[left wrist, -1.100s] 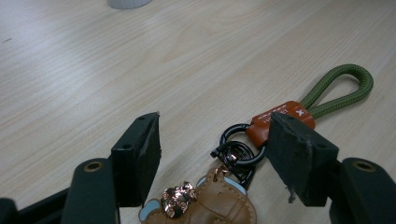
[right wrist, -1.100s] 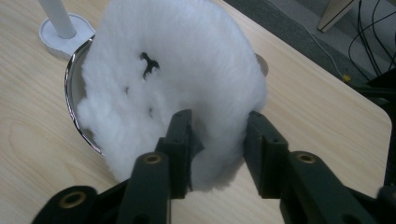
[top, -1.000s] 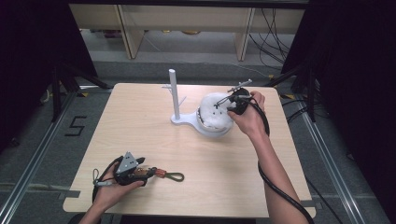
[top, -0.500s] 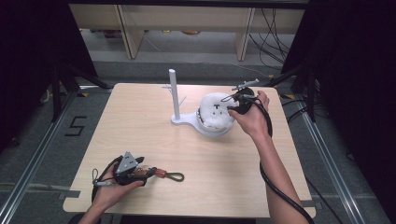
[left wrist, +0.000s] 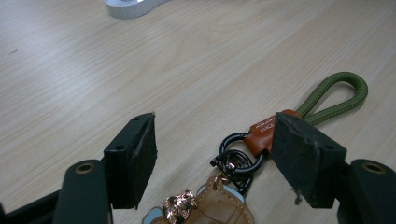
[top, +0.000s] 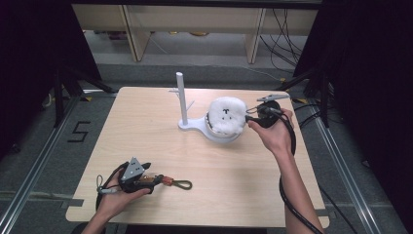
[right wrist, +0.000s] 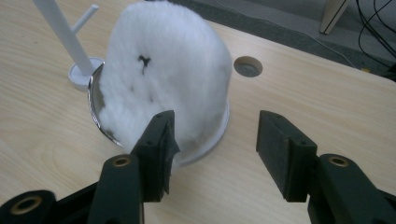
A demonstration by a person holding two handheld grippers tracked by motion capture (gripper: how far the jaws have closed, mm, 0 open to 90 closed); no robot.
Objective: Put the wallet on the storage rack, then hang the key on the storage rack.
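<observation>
The pale wooden surface (top: 234, 165) fills the middle of the high view, and on it the work looks to be between steps. Toward the upper middle of the frame the white stand (top: 182, 100) rises from its base, and the fluffy white plush (top: 227, 115), a small dark mark on its face, sits domed over the round dish at the base's right end, which I judge already placed. The right hand-held gripper (top: 249, 117) sits just right of the plush with its jaws spread and nothing between them; they have just been opening, and in the right gripper view one jaw stands just in front of the fur. Down at the lower left of the frame, the left hand-held gripper (top: 158, 181) is released too, its jaws having just opened wide around the keychain (left wrist: 243, 158), which lies flat on the wood: olive cord loop (left wrist: 343, 93), orange leather tab, black rings, tan leather charm. Hanging that keychain on the stand looks to be what is left.
</observation>
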